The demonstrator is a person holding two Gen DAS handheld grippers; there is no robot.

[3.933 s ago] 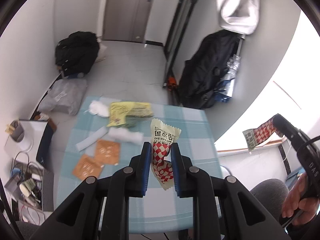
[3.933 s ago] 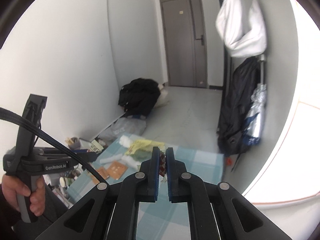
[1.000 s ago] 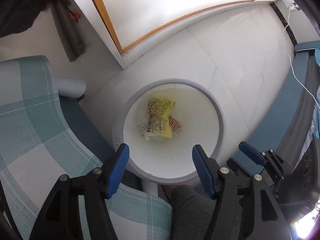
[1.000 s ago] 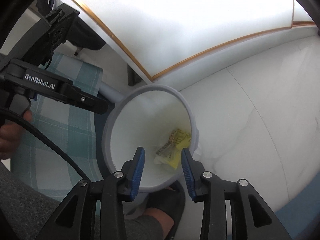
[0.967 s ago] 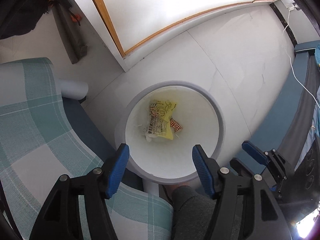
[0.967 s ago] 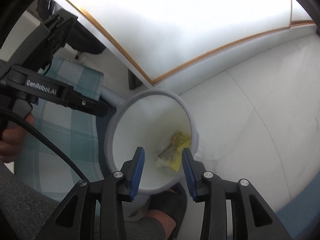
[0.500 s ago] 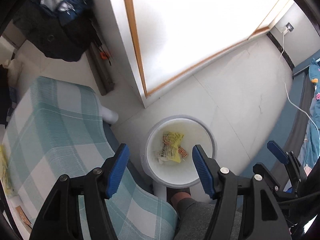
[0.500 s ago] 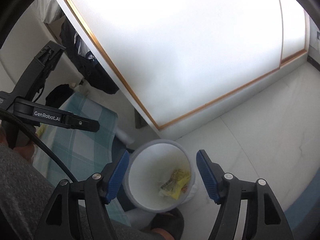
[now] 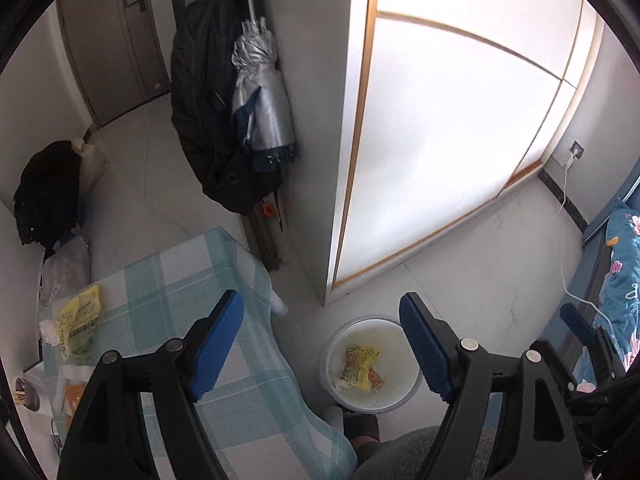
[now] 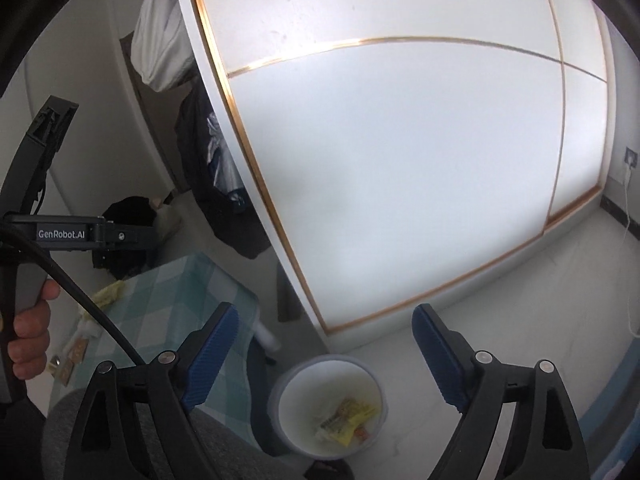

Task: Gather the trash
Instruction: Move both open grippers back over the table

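Observation:
A white bin [image 9: 384, 330] stands on the floor beside the checked table [image 9: 180, 280], far below both grippers. Yellow and red-checked wrappers [image 9: 358, 368] lie at its bottom. My left gripper [image 9: 322, 344] hangs high over the gap between table and bin, jaws opening, nothing between them. My right gripper [image 10: 325, 354] is also high above the bin [image 10: 304, 400], jaws opening and empty. The wrappers [image 10: 348, 422] show in this view too. On the table remain a yellow wrapper [image 9: 78, 320], white tissue [image 9: 48, 330] and orange packets [image 9: 74, 396].
Dark coats and a silver umbrella [image 9: 260, 100] hang by a white sliding door [image 9: 440, 160]. A black bag [image 9: 44, 196] sits on the floor at left. A bed with blue floral sheets [image 9: 624, 280] lies right. The person's grey knee [image 9: 400, 456] is below.
Both grippers held wrappers earlier; those now lie in the bin. Over the last second both grippers rose and tilted up, the bin shrank in view, and both jaws spread wider.

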